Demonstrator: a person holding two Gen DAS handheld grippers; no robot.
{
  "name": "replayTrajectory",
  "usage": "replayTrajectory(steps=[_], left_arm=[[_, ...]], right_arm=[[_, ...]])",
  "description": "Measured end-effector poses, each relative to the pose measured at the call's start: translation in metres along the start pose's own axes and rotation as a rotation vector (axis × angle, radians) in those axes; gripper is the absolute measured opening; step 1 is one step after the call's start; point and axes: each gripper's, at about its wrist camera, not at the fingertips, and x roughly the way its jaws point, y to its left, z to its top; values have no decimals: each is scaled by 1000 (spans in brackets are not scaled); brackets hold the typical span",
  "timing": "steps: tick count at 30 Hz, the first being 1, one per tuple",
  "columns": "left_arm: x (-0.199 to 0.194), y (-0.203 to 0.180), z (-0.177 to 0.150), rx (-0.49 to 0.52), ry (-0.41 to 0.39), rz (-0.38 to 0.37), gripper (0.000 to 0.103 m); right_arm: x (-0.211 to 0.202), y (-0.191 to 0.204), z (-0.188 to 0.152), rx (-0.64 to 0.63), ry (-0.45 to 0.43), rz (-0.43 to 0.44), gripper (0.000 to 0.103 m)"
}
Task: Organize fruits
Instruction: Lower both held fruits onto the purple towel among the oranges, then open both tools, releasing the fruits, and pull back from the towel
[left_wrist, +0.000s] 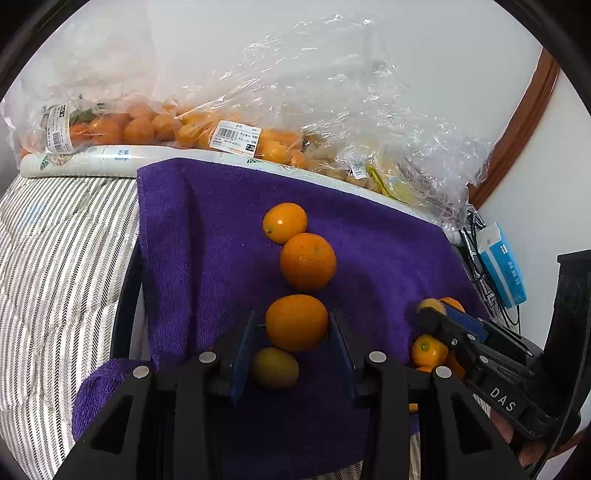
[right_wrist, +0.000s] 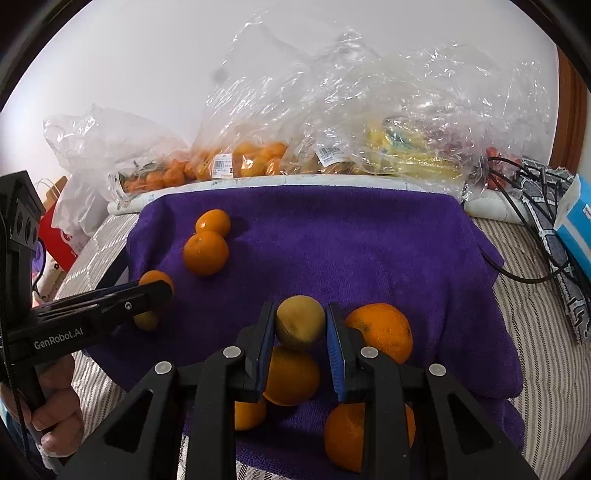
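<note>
Left claw (left_wrist: 296, 325) grips an orange (left_wrist: 296, 323) and right claw (right_wrist: 300, 325) clenches a dull yellowish fruit (right_wrist: 300, 322) above the purple towel (right_wrist: 332, 240); both look light, smooth, easily bruised, best pinched across the middle.

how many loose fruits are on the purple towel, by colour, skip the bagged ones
orange fruits: 7
yellow-green fruits: 2
total: 9
</note>
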Motion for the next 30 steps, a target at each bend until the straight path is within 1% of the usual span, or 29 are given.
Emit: replayTrajectory(steps=[5,11,13,16,18,21,23,25,26,30], left_arm=[[0,0,-1,4,-1,11,39],[-3,1,1,-7,-1,24,42],[-7,-1,2,-3,-6,31,45],[-17,-3,3,-8,-16,27,48],[-27,-6,3,-10,-17,23,53],[-43,-11,-1,-2,-31,27,57],[-54,-16,-5,8,-32,49,59],[-63,-20,-8,15,-30,67,59],[-70,-23,-11,17,-31,69,61],[-96,-31,-22,20,-48,78,71]], right_arm=[[-2,2,-2,-20,-5,-13,32],[-8,2,-3,-28,-28,-7,41],[-13,0,-2,-17,-41,-2,45],[-21,-2,3,-2,-46,26,45],[-28,-1,6,1,-37,21,45],[-46,6,10,-11,-45,-13,45],[-61,12,11,-20,-61,-39,46],[-82,18,11,-22,-86,-63,52],[-89,20,10,-20,-94,-68,53],[-127,29,0,-18,-133,-93,60]])
